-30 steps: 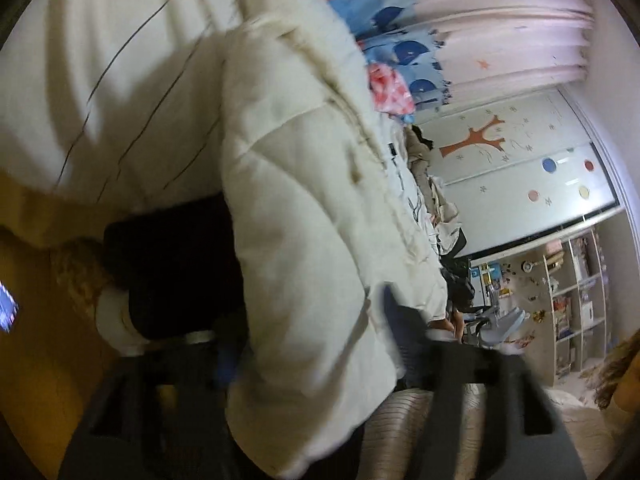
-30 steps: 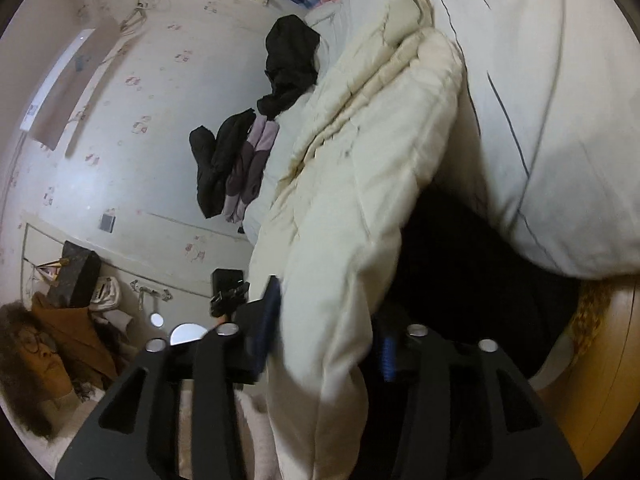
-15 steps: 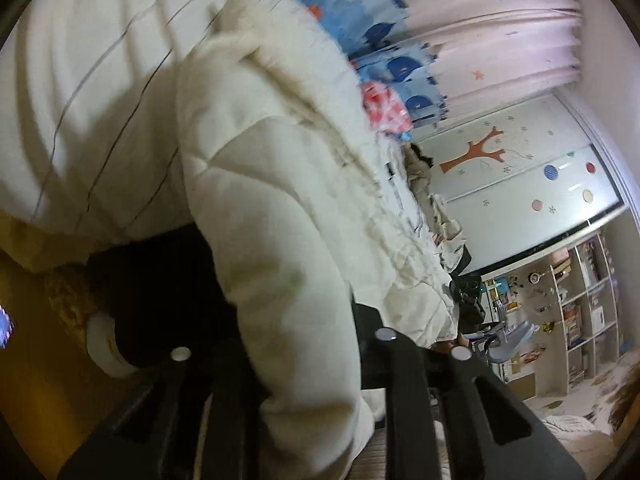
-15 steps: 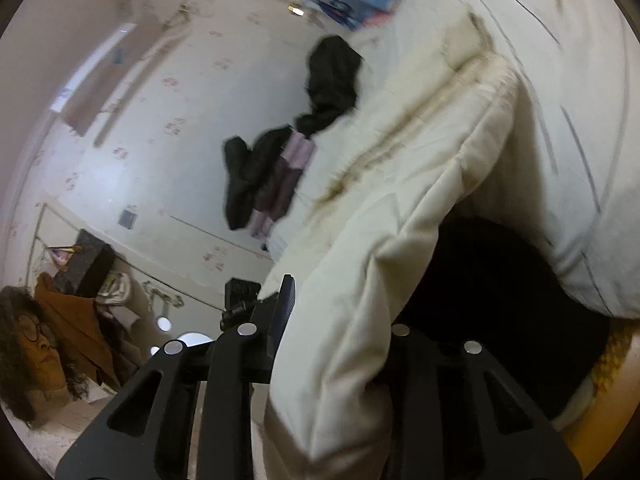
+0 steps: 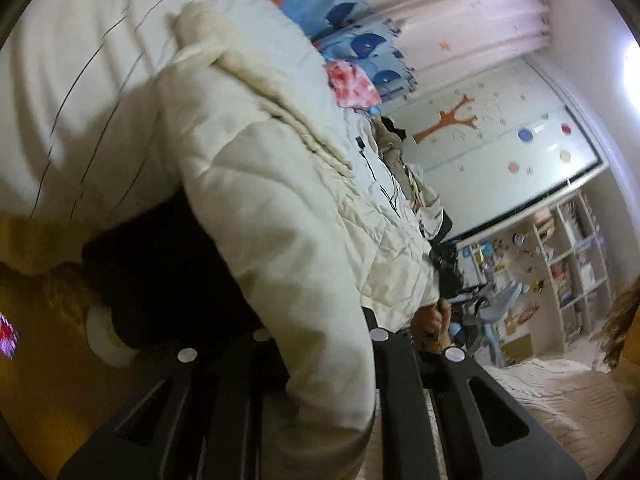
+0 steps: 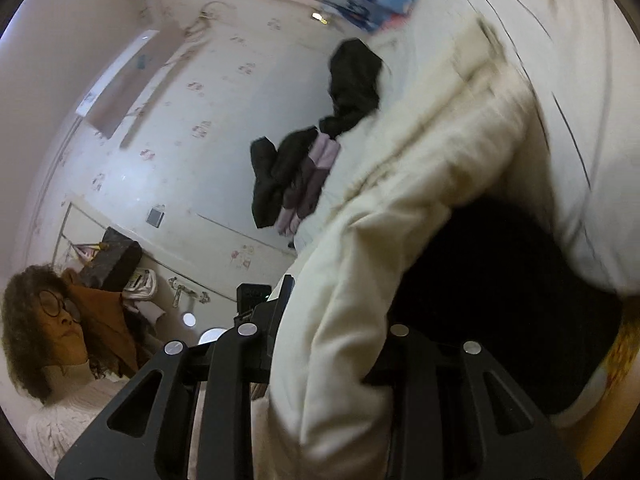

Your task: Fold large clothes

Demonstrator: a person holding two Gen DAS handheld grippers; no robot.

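You're gripping cream quilted coat hem: left gripper and right gripper both clamping it above bed. Next: carrying hem toward collar.

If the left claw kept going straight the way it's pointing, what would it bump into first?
Probably the puffy cream jacket itself. The left claw is already shut on it, and the jacket fills the way ahead. Depth is hard to judge.

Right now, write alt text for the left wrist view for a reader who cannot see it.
The left hand-held gripper is shut on a fold of a cream quilted padded jacket, which stretches away across a white bedsheet with thin dark lines. A black garment lies under the jacket, and pale pink star-print curtains and a white cubby shelf fill the background.
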